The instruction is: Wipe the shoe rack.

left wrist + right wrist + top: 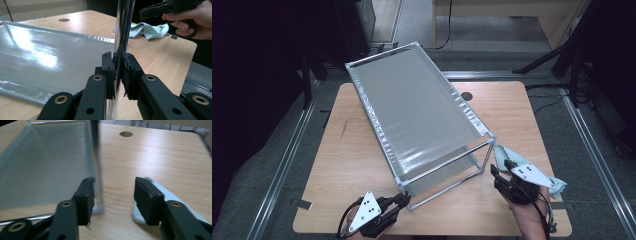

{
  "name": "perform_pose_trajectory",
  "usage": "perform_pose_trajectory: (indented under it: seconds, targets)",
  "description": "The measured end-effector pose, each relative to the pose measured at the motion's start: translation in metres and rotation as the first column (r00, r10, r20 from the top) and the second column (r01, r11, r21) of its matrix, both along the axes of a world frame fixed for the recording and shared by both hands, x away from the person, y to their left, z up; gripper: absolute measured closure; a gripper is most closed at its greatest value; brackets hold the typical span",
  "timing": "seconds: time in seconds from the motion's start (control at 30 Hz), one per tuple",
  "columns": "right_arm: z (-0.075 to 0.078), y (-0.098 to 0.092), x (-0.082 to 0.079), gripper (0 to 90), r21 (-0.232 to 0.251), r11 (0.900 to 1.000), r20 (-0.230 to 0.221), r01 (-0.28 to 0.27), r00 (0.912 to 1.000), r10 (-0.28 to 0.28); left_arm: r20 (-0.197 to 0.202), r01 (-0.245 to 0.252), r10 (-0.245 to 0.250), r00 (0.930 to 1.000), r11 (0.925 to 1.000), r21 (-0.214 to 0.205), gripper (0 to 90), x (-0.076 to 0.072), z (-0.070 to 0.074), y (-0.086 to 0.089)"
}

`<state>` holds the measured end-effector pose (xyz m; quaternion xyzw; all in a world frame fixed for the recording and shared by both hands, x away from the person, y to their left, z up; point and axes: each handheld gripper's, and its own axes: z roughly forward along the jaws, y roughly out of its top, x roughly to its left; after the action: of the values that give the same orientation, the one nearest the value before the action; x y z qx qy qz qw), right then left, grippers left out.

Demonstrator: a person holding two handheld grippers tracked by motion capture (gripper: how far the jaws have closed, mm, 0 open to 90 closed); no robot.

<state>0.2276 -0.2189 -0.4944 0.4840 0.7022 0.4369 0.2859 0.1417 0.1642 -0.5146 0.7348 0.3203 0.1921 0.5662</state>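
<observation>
Standing on the wooden table [512, 107], the metal-framed rack [419, 112] with silver fabric shelves is being steadied at its near left post by the left gripper [404, 200]; the right gripper [502, 170] is hanging beside a pale cloth [557, 186]. Looking along the left gripper [119, 75], its pads are clamping the chrome post [121, 32]. Looking along the right gripper [113, 200], its jaws are standing half apart and empty, cloth [165, 195] underneath. Judged step: wiping the rack; next, regrasping the cloth.
</observation>
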Motion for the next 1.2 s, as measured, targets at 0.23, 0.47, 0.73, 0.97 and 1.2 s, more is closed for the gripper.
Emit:
perform_pose_trajectory:
  seconds: [0.23, 0.47, 0.73, 0.97, 1.2]
  targets:
    - [-0.009, 0.018, 0.019, 79.6, -0.012, 0.9998, -0.020, 0.018, 0.9996, -0.019, -0.003, -0.011, 0.011, 0.9999, 0.9999, -0.005, 81.0, 0.001, 0.000, -0.005]
    - [-0.008, 0.021, 0.034, 82.2, -0.048, 0.9985, -0.009, 0.027, 0.9996, -0.028, -0.014, 0.001, -0.001, 0.9999, 0.9998, -0.019, 80.9, 0.002, 0.000, -0.017]
    - [-0.009, 0.031, 0.072, 82.5, -0.038, 0.9982, 0.001, 0.046, 0.9989, -0.046, -0.014, 0.004, -0.005, 0.9999, 0.9999, -0.015, 81.0, 0.004, 0.000, -0.037]
    - [-0.007, 0.044, 0.111, 72.9, 0.038, 0.9987, -0.082, 0.032, 0.9962, -0.029, -0.005, -0.007, 0.007, 1.0000, 1.0000, -0.005, 81.2, 0.014, 0.002, -0.060]
    - [-0.006, 0.040, 0.070, 53.5, 0.022, 0.9996, -0.070, -0.015, 0.9974, 0.017, -0.029, -0.048, 0.047, 0.9985, 0.9977, -0.047, 79.8, 0.046, 0.000, -0.086]
